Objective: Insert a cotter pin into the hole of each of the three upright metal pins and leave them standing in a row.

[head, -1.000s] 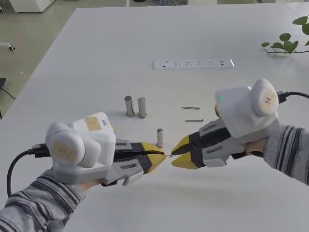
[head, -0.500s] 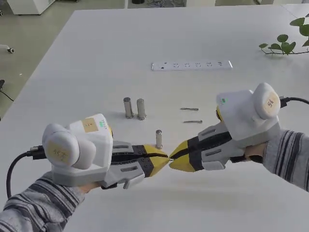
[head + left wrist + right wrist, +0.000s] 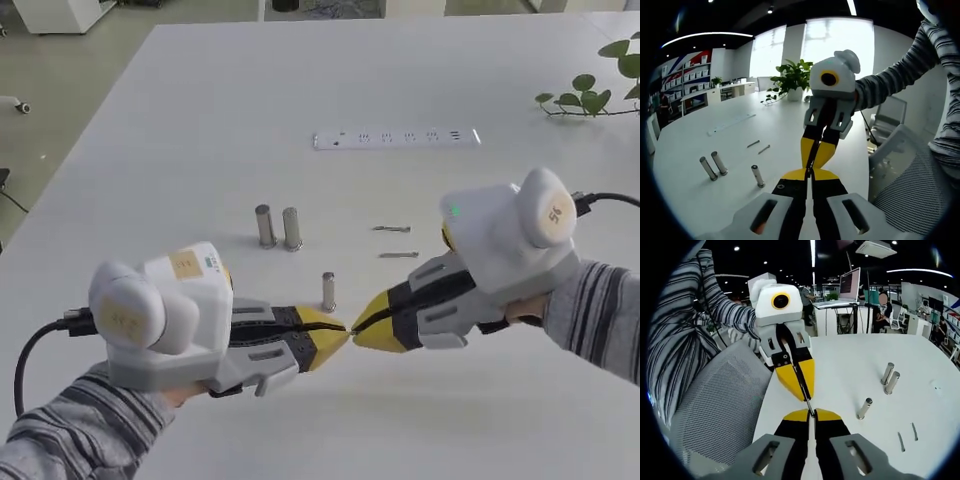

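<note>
Both of your grippers have their jaws closed, and the left gripper [image 3: 338,335] and right gripper [image 3: 362,325] meet tip to tip on one thin cotter pin [image 3: 810,407], held in the air just in front of the nearest metal pin [image 3: 328,291]. The main risk is the handover. If you release one side before the other has a firm pinch, the cotter pin will likely drop onto the table [image 3: 200,150] and roll. If both sides pull while clamped, its legs could bend and no longer fit the hole. The nearest metal pin stands upright close behind the tips, so a sideways swing of either gripper could knock it over. The other two metal pins [image 3: 292,229] stand side by side farther back, and two loose cotter pins [image 3: 398,255] lie to their right, near your right gripper's path. A second ago a short gap with the cotter pin bridging it showed between the yellow tips. Now the tips are almost touching, and the things on the table keep their arrangement.
</note>
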Action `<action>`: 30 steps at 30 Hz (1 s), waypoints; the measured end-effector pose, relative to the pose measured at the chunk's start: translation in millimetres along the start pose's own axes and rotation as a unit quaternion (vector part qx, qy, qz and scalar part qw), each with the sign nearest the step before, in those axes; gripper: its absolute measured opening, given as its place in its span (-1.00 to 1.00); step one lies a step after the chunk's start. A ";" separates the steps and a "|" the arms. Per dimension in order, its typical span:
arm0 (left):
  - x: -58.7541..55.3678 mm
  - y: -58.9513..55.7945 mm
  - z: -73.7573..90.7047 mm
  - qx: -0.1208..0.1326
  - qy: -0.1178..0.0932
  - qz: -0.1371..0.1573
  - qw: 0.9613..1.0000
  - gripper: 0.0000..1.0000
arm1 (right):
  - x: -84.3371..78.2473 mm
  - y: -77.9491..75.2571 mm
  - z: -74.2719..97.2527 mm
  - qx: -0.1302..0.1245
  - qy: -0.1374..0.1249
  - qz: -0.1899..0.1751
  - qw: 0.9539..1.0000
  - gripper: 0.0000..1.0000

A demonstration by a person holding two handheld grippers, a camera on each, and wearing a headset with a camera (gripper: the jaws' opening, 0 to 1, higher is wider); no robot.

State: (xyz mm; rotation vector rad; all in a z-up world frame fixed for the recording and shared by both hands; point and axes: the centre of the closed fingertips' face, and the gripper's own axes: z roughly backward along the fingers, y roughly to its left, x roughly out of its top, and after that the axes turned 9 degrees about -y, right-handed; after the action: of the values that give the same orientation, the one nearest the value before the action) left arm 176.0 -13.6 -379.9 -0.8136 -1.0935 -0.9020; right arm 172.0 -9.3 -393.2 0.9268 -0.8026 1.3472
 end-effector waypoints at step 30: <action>-37.7 44.5 -5.9 0.148 0.012 0.017 0.989 -0.72 | -47.4 -57.2 15.2 -0.065 0.130 0.035 0.989 -1.00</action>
State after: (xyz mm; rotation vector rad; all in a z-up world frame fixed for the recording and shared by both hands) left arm 210.9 7.0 -422.3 -0.5724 -1.1563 -0.6975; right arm 226.1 -43.3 -434.0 0.6104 -0.7170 1.4252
